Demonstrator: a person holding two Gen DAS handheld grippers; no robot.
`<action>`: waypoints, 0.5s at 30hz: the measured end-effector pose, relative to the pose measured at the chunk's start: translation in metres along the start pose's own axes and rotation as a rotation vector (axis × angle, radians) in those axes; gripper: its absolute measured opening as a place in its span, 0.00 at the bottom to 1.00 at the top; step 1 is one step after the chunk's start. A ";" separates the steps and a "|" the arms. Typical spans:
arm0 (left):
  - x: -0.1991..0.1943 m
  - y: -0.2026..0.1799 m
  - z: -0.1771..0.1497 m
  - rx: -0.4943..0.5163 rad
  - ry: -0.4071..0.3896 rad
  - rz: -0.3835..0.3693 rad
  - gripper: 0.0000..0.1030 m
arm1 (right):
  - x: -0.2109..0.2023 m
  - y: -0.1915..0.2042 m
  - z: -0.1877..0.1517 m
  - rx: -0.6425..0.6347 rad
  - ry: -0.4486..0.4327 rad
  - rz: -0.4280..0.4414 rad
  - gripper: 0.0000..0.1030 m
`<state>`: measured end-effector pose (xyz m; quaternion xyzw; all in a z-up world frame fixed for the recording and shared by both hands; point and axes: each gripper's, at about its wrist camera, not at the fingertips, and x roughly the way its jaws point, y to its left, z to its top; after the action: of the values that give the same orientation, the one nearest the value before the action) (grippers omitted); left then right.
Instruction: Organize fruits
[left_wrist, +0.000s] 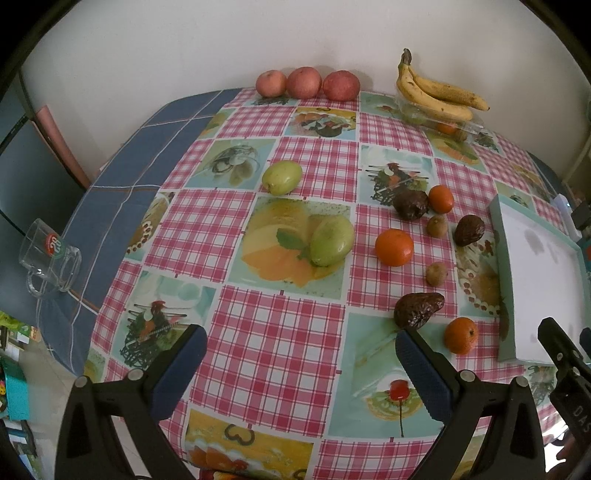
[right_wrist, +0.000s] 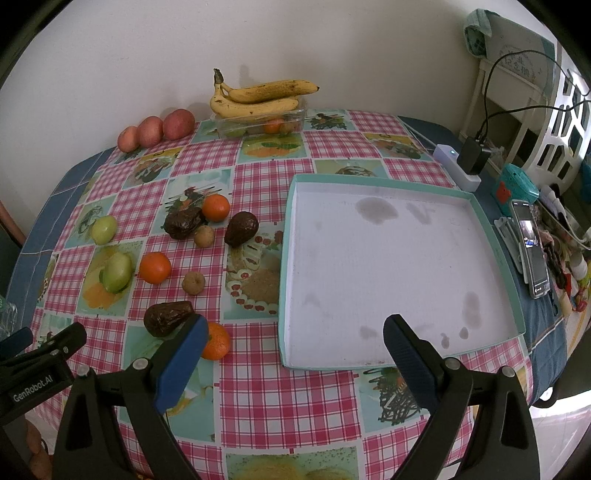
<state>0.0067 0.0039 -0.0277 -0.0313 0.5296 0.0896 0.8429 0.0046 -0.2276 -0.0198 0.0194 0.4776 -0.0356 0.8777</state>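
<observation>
- Both grippers, left gripper (left_wrist: 301, 363) and right gripper (right_wrist: 295, 350), hover spread wide, holding nothing.
- Nearest orange (right_wrist: 216, 341) lies beside the tray (right_wrist: 286, 295): firm, round, apt to roll; pinch across its middle.
- Avocado (right_wrist: 168, 317) looks soft; squeeze gently.

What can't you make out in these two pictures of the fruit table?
- Clear container under the bananas: right wrist view, its contents are small and blurred behind plastic; only one orange piece is clear.
- Nearest orange: right wrist view, partly hidden by the right gripper finger.
- Clutter beside the phone: too small and cut by the frame edge.
</observation>
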 end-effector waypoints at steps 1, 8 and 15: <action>0.000 0.000 0.000 0.000 0.002 0.000 1.00 | 0.000 0.000 0.000 0.001 0.000 0.000 0.93; 0.001 0.000 0.000 0.000 0.005 0.001 1.00 | 0.000 0.000 0.000 0.001 0.000 0.001 0.93; 0.002 -0.002 0.001 -0.002 0.012 0.004 1.00 | 0.000 0.000 0.000 0.001 0.000 0.000 0.93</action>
<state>0.0086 0.0024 -0.0294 -0.0318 0.5347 0.0914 0.8395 0.0046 -0.2272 -0.0202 0.0201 0.4775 -0.0358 0.8777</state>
